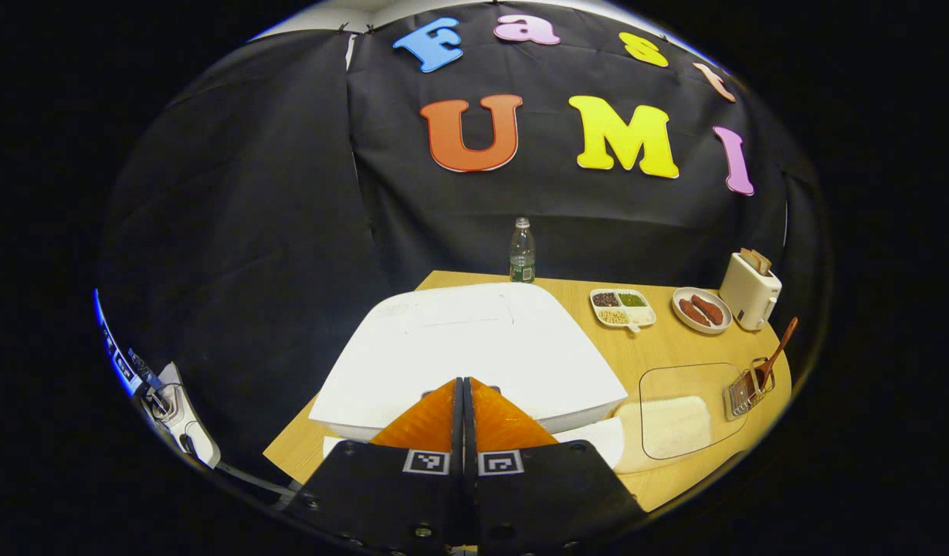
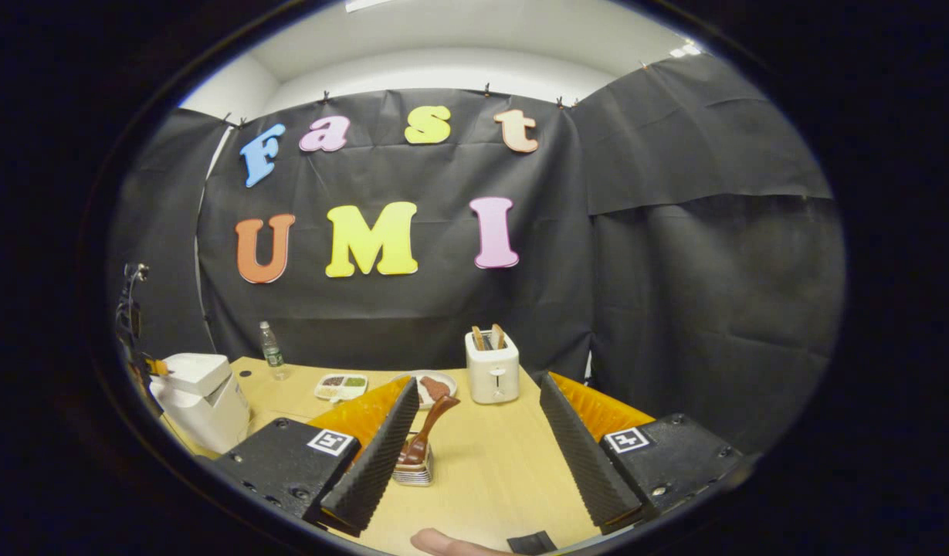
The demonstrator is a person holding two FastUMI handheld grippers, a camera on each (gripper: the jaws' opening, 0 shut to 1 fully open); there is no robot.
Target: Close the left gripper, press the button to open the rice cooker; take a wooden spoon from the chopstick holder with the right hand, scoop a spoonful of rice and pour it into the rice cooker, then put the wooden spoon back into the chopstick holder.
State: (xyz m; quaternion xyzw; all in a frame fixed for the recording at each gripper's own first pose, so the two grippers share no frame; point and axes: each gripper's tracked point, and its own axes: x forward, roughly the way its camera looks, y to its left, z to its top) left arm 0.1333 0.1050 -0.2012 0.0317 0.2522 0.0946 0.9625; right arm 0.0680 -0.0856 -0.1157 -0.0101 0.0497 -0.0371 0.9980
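Note:
The white rice cooker [image 1: 474,347] lies directly under my left gripper [image 1: 466,380], lid down. That gripper is shut with nothing between its fingers, and its tips hover at the lid's near edge. At the table's right stands the metal chopstick holder [image 1: 743,392] with the wooden spoon [image 1: 775,351] leaning in it. A clear container of rice [image 1: 675,421] sits beside the holder. In the right gripper view my right gripper [image 2: 478,382] is open above the table. The spoon [image 2: 429,425] and holder [image 2: 414,469] stand just inside its left finger, untouched. The rice cooker [image 2: 204,401] is far left.
Along the back of the wooden table [image 1: 644,351] stand a water bottle [image 1: 522,251], a divided tray of grains [image 1: 622,307], a plate of sausages [image 1: 700,309] and a white toaster [image 1: 750,289]. A person's fingertip [image 2: 451,543] shows at the bottom edge of the right gripper view.

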